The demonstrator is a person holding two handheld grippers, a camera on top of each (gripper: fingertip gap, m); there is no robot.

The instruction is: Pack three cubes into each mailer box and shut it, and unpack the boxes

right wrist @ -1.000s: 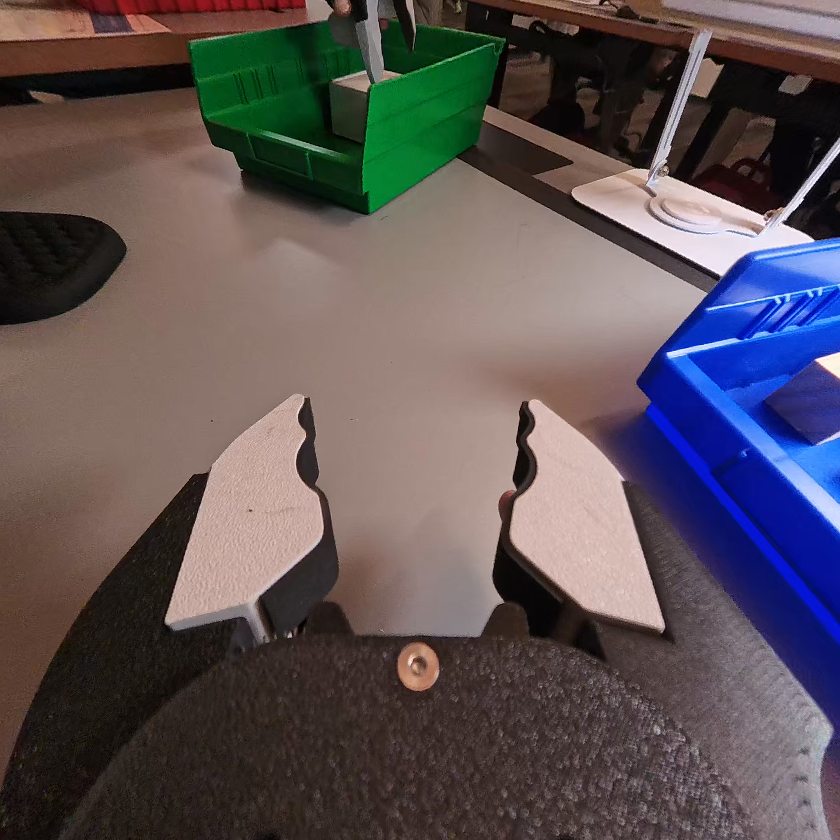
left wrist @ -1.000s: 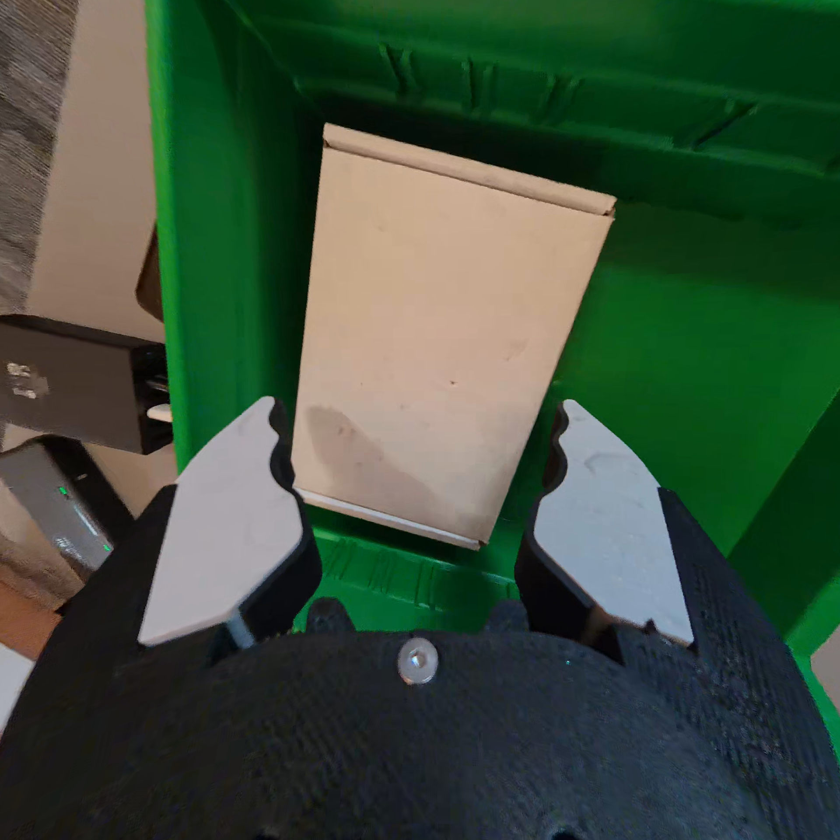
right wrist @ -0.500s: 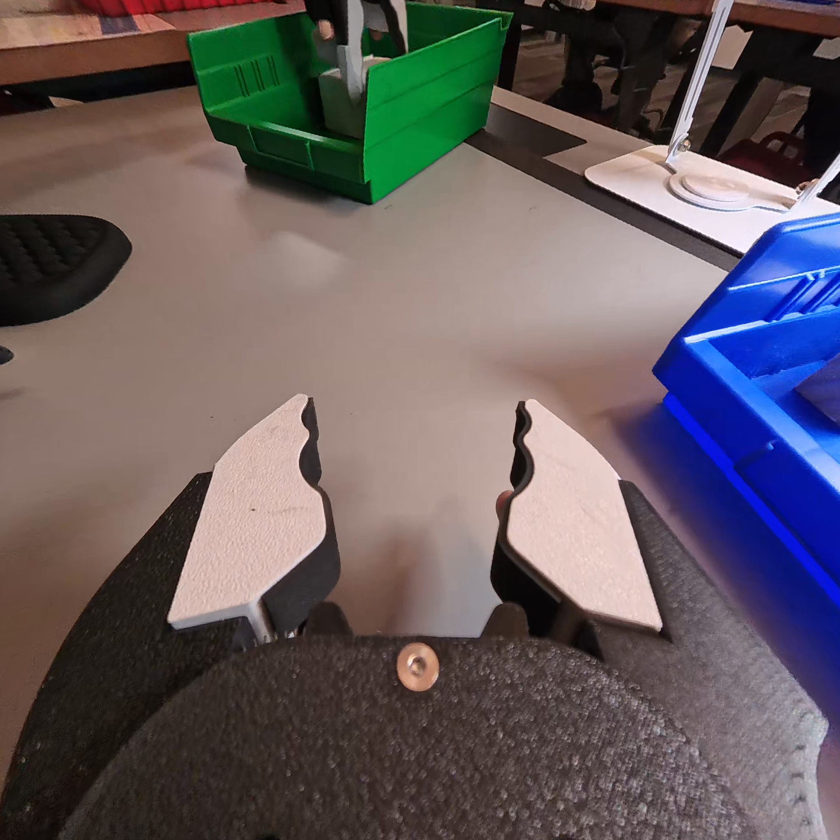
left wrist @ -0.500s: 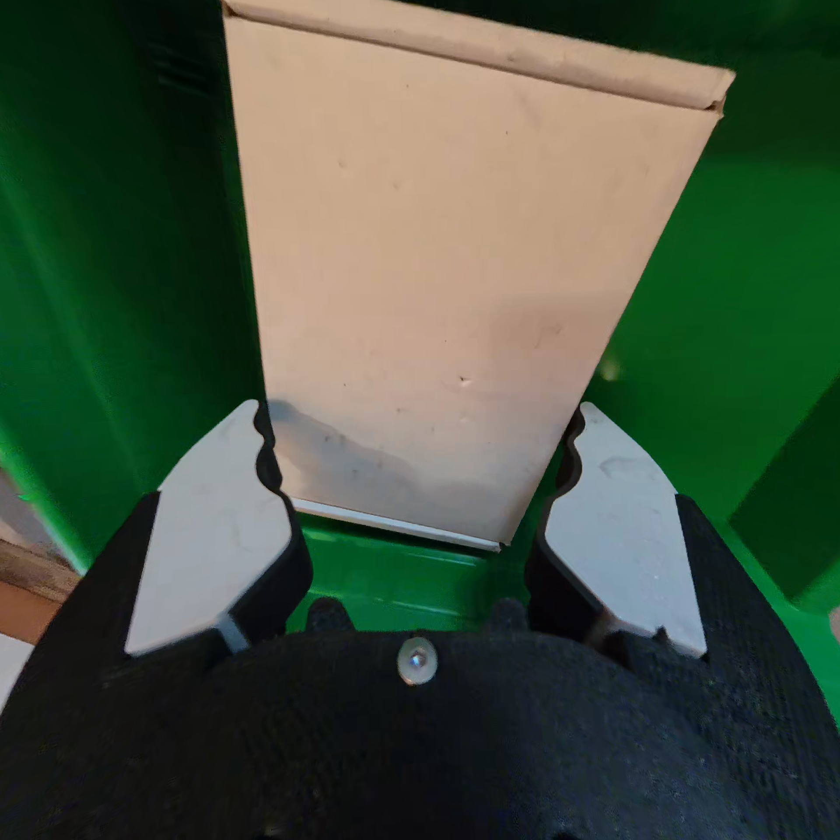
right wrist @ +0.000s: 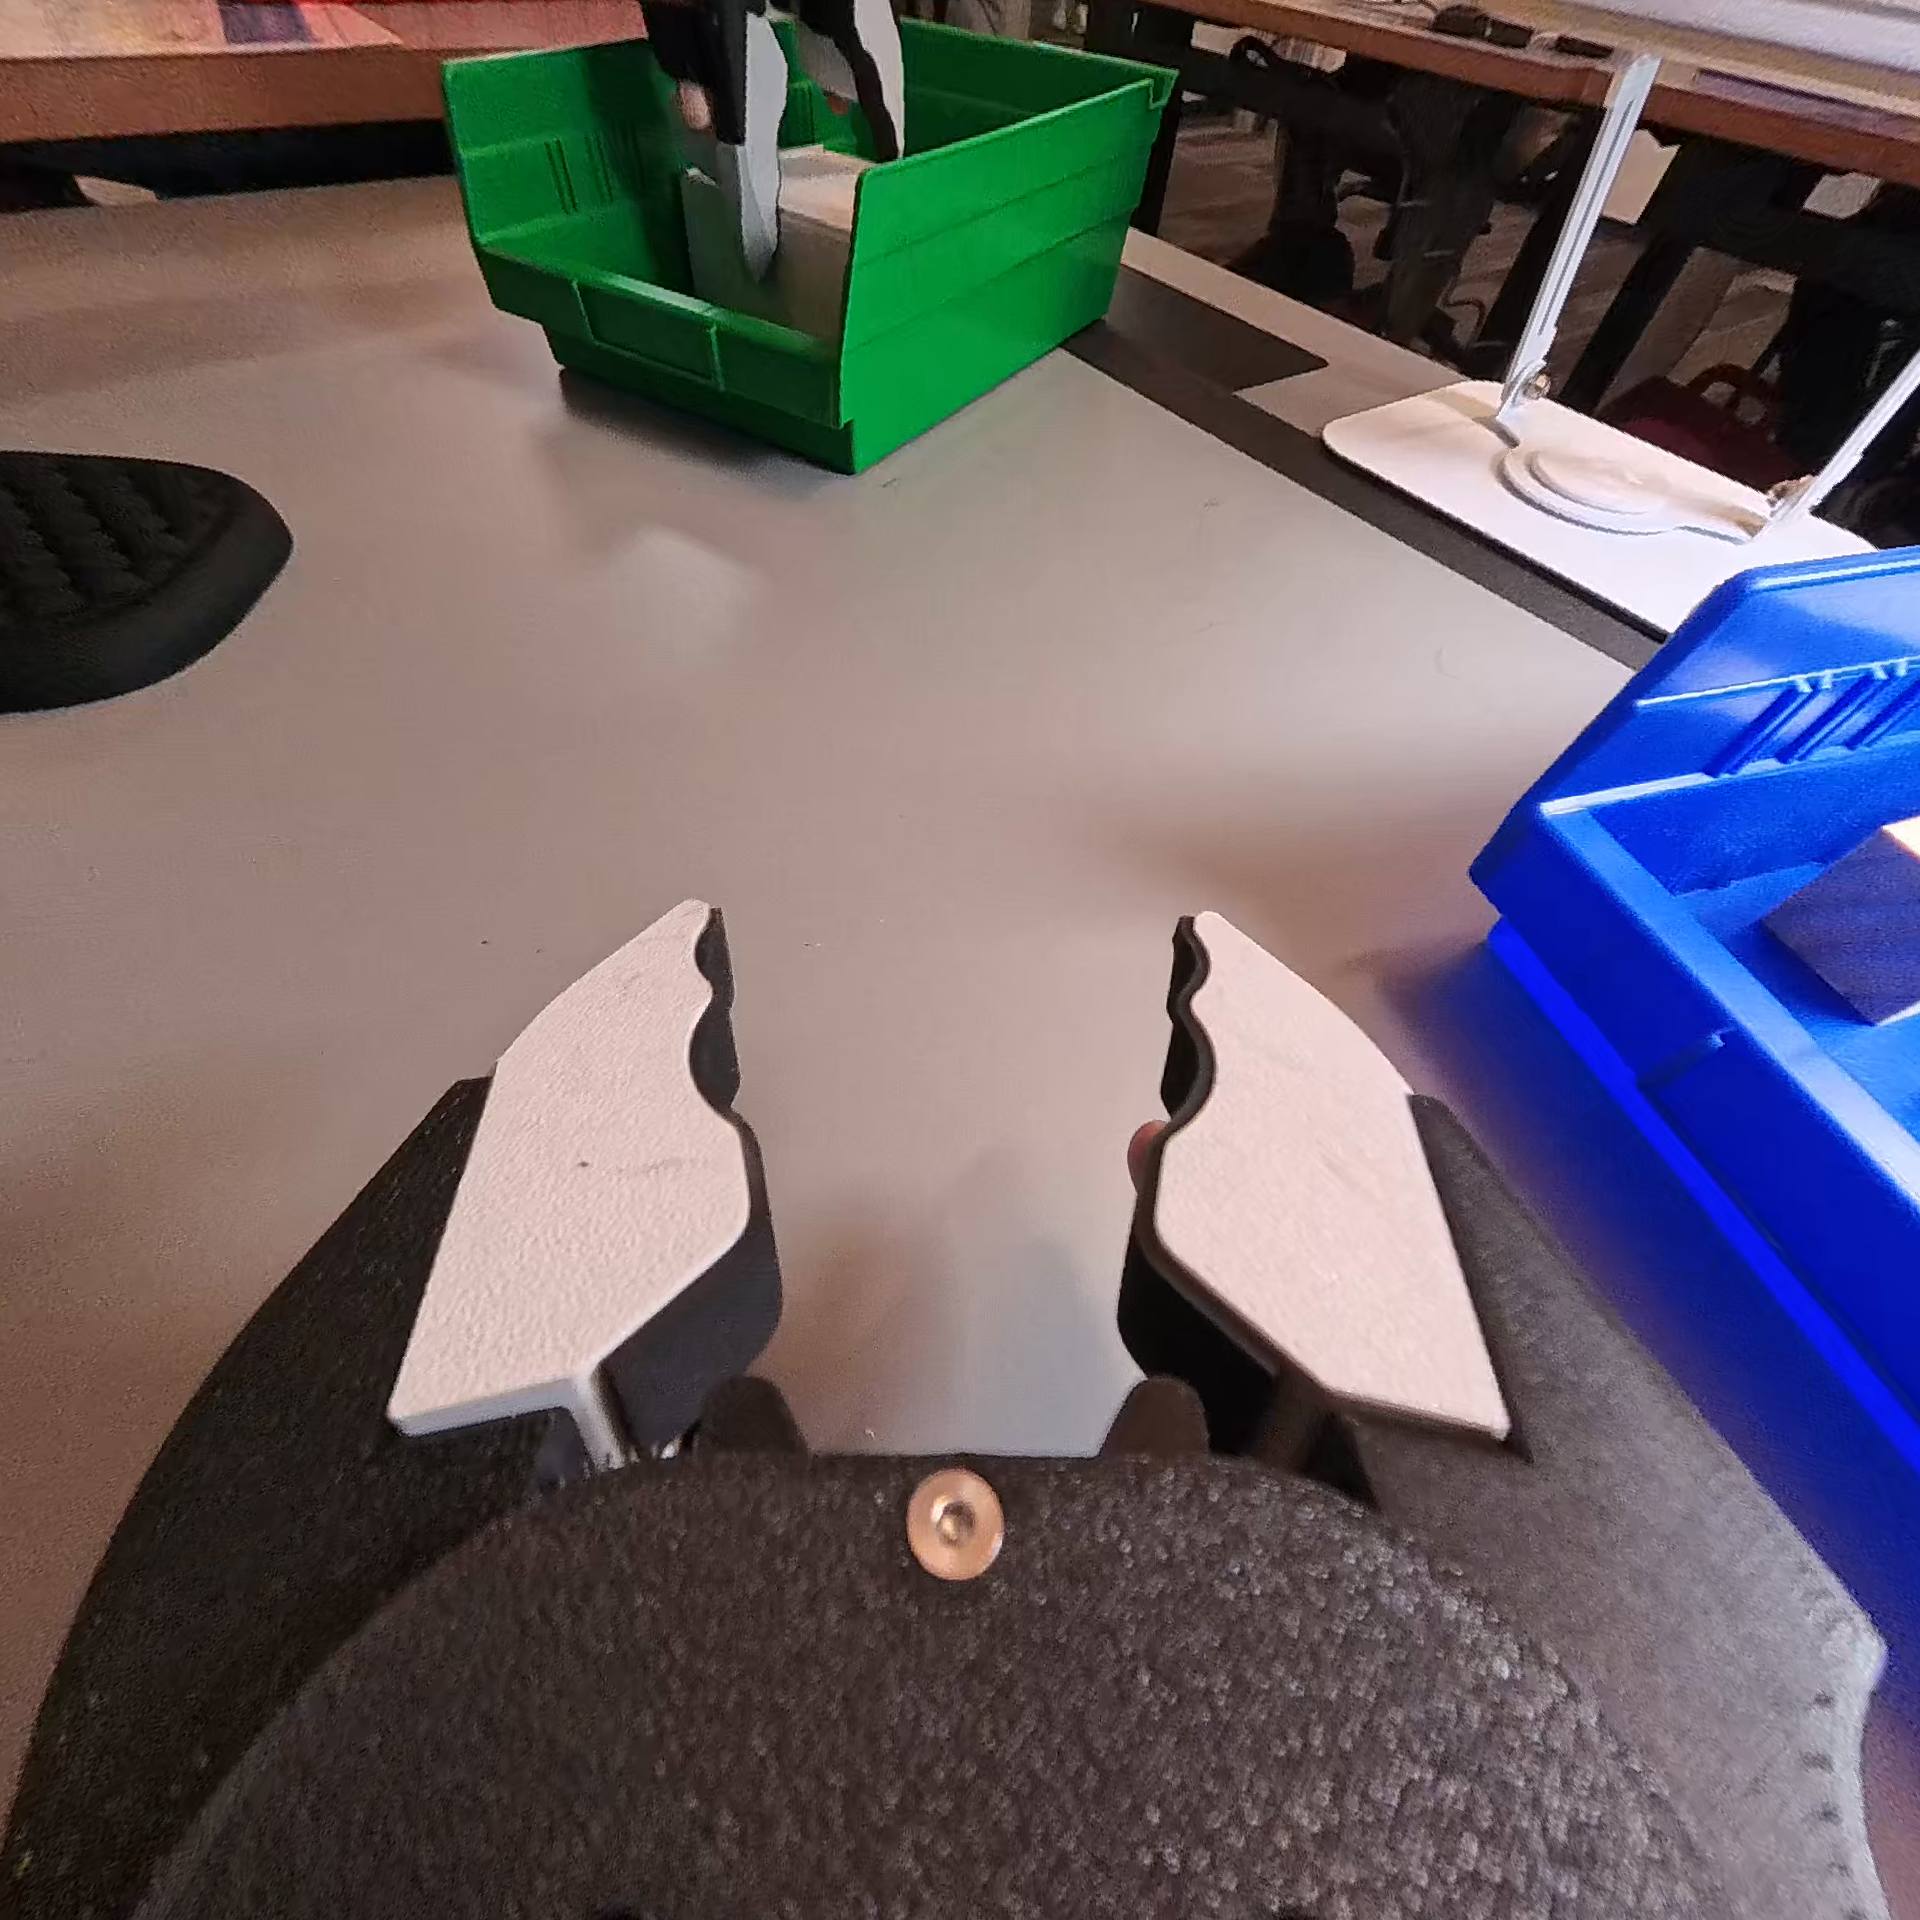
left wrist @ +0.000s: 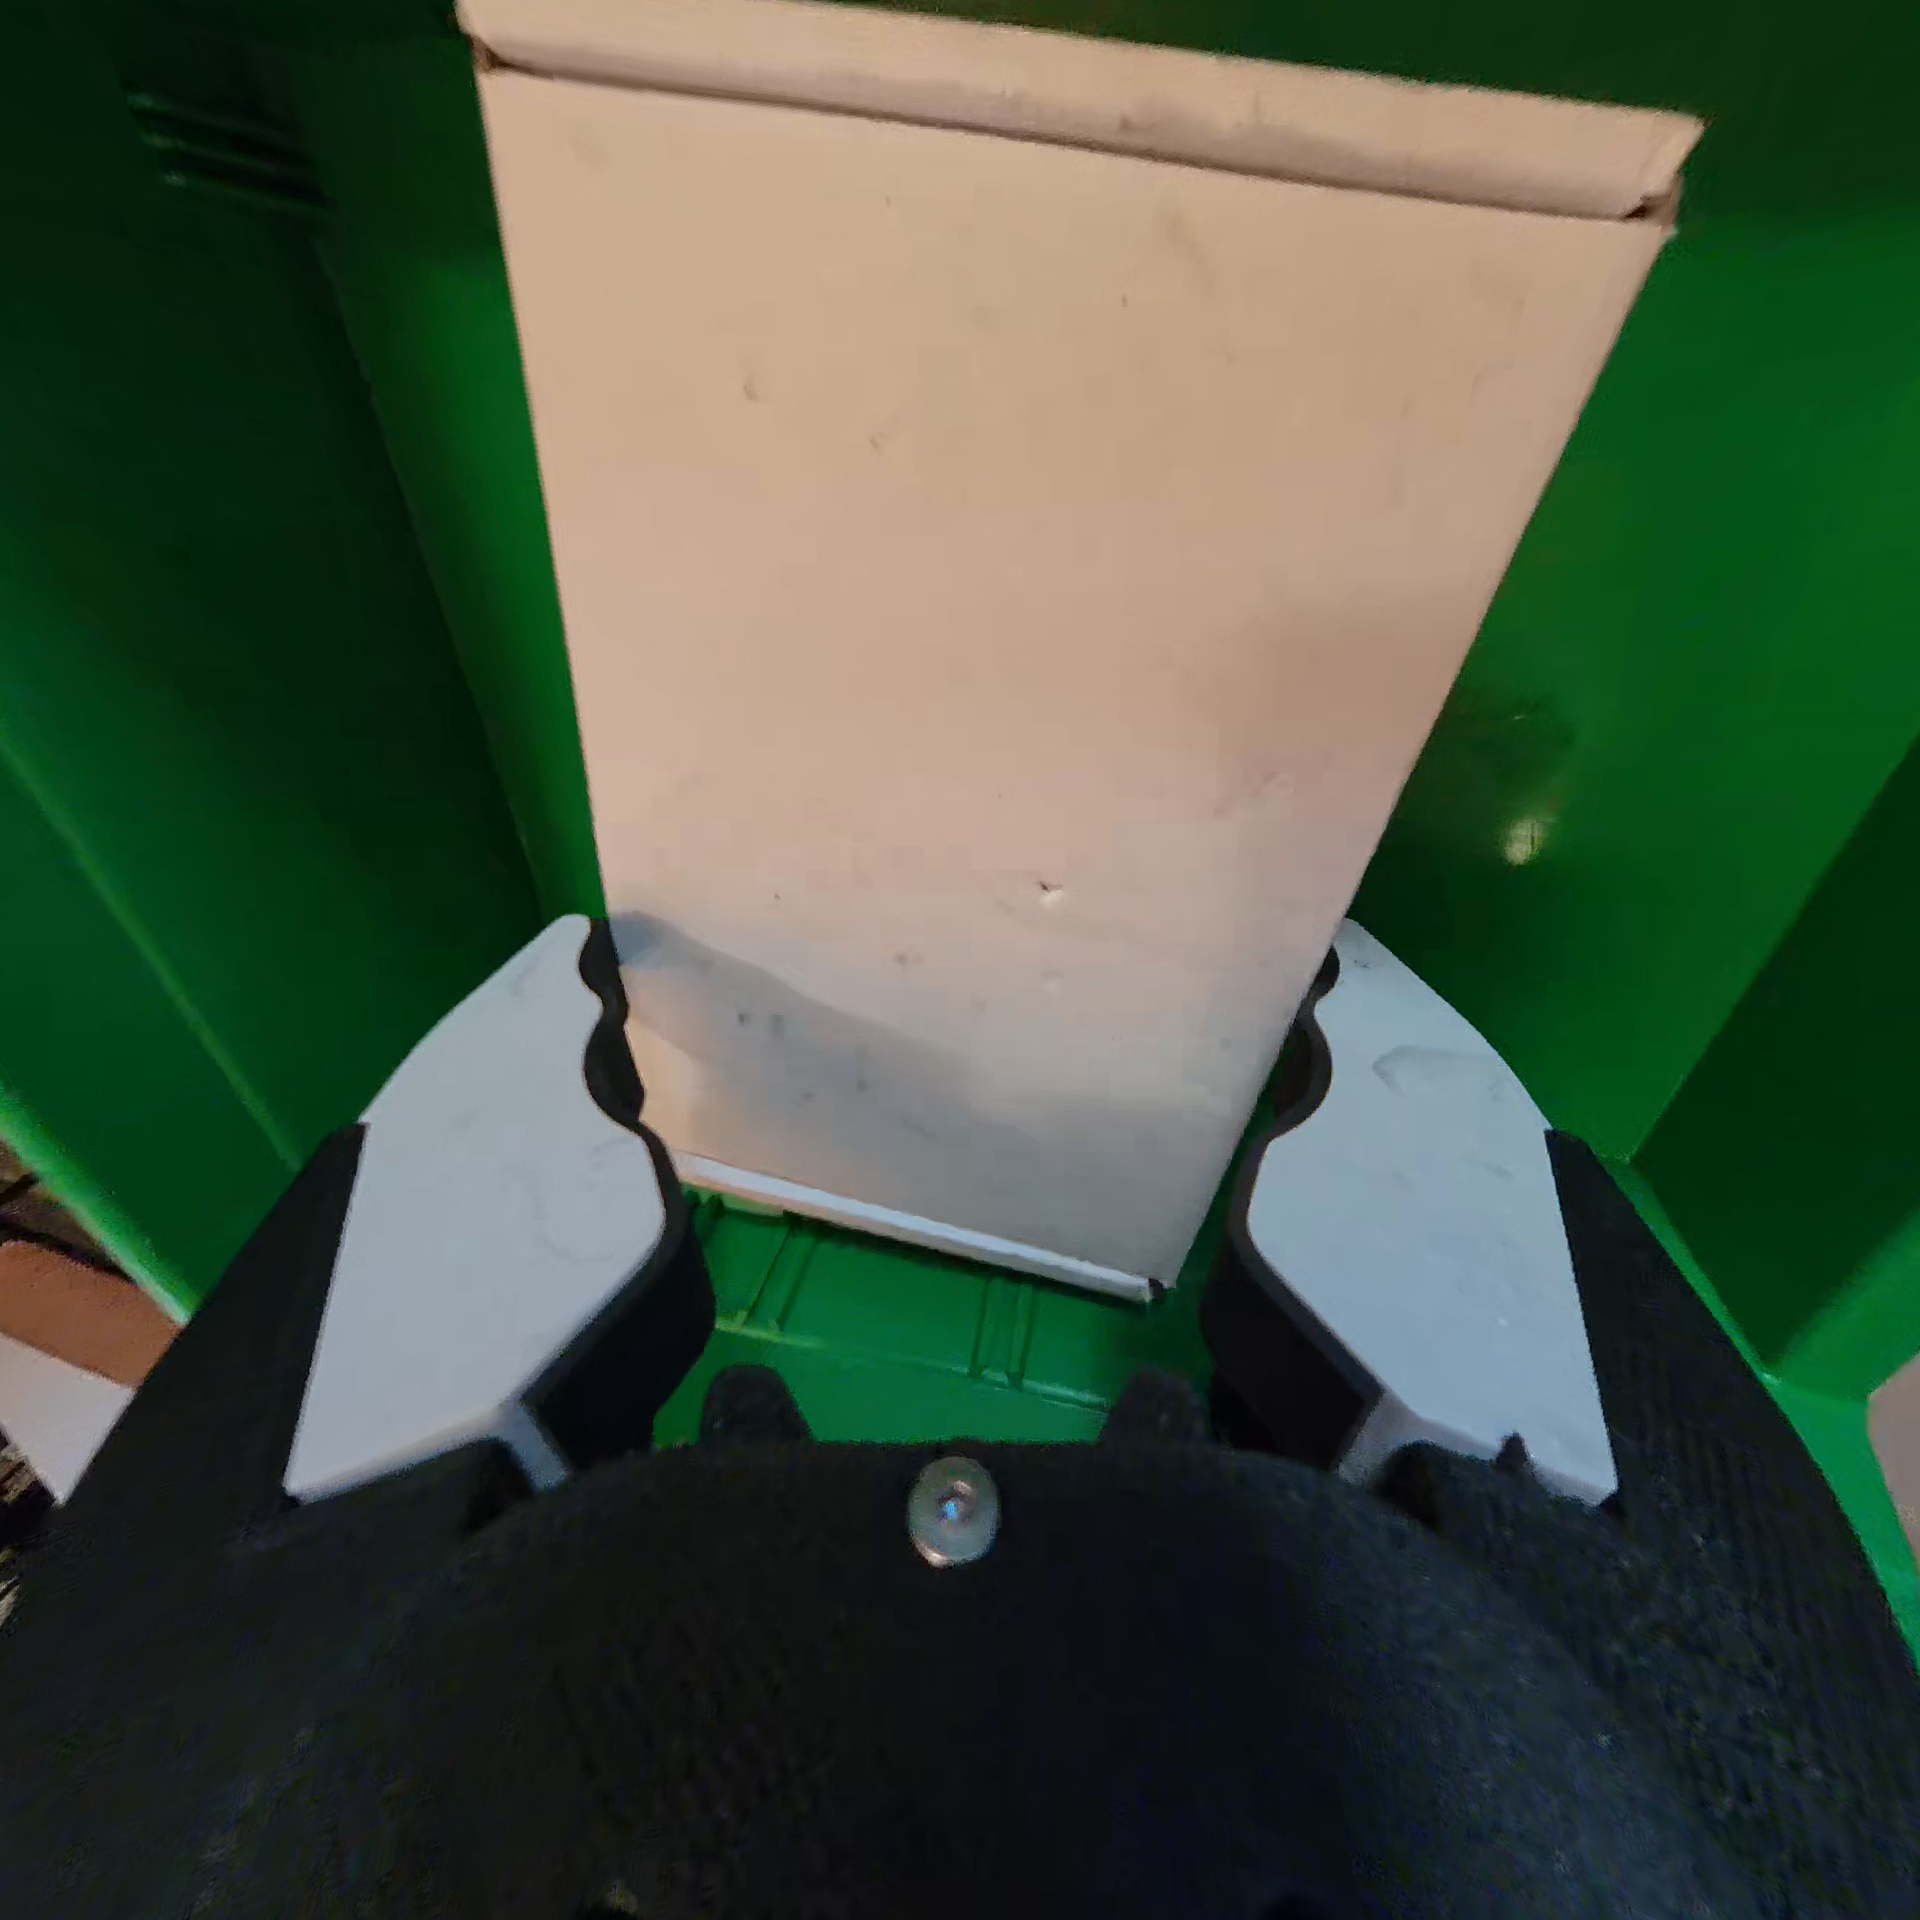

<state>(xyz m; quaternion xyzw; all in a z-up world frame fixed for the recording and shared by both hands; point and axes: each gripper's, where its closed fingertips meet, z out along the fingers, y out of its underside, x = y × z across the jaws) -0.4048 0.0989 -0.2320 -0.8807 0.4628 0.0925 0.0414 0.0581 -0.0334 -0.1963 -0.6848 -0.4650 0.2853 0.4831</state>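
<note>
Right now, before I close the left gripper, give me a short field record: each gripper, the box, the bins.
left gripper: open, one finger on each side of the mailer box, contact unclear
right gripper: open, nothing between its fingers, above bare table
mailer box: white cardboard, shut, inside the green bin
green bin: far side of the table
blue bin: right of right gripper, flat object inside, only partly in view

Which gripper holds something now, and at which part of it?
The left gripper straddles the near end of the closed mailer box inside the green bin; a firm clamp cannot be told. The right gripper holds nothing.
</note>
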